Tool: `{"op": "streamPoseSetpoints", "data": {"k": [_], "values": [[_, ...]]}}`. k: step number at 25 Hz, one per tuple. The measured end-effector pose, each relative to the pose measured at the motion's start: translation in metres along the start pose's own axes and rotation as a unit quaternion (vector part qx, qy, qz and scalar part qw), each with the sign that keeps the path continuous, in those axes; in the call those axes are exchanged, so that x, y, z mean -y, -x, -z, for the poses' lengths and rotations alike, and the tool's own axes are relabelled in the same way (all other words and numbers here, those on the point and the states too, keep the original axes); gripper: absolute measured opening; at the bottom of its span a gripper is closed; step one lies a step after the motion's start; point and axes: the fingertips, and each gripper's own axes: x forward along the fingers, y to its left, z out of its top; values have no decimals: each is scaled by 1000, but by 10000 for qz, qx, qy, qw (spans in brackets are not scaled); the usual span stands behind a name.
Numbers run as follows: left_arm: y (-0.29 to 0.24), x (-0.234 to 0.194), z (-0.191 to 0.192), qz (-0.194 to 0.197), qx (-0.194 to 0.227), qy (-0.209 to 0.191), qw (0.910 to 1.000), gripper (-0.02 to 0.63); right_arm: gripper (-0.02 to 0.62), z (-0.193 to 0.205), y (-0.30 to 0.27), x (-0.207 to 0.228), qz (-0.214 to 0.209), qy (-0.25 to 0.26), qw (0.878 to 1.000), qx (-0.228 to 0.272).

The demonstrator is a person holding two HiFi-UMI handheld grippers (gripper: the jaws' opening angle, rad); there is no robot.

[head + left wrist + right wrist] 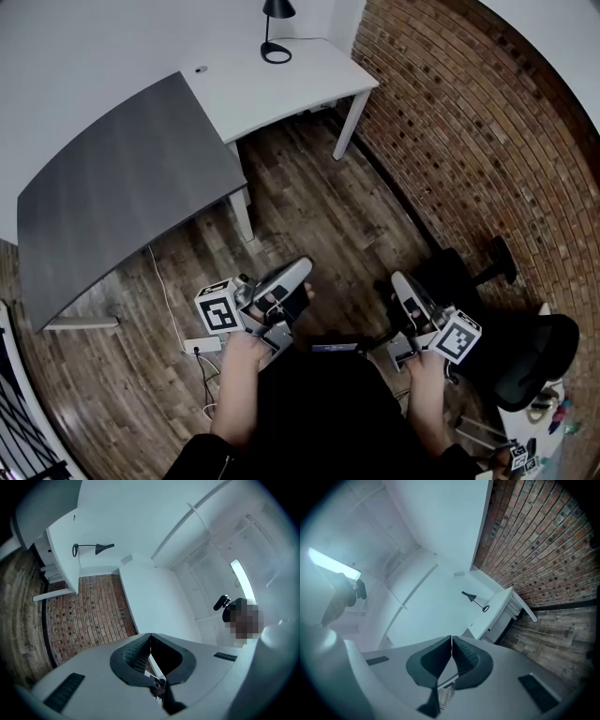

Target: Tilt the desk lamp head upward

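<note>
- The desk lamp is seen at the far end of the white desk, close to the corner by the brick wall. It is well apart from both grippers, and its dark cone head is pointed downward.
- The left gripper is held low in front of the person. Its jaws are closed tip to tip, with nothing between them.
- The right gripper is held the same way, with its jaws pressed together and empty.
- The task is judged not yet begun, since the lamp has to be approached first.
- If the jaws are not opened before the head is reached, the shade may be knocked rather than gripped.
- The lamp looks light on its thin ring base. If the head is pushed up without the stem or base being steadied by the other gripper, the whole lamp may be slid or tipped over.
- The lamp's cord could be snagged and the lamp dragged.
- The cable and socket strip on the floor could be caught underfoot on the way over.
</note>
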Motion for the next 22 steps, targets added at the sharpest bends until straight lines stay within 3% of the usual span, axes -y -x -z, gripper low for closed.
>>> {"op": "streamPoseSetpoints", "data": {"k": [11,22], "values": [[-1,-6,-2,-63,15,56,10000,12,15,-1,-3,5,77,-42,10000,46],[-44,-52,-10,-646,18,-97,9979,12,15,-37,-28,61,-222,-562,9982,14]]}}
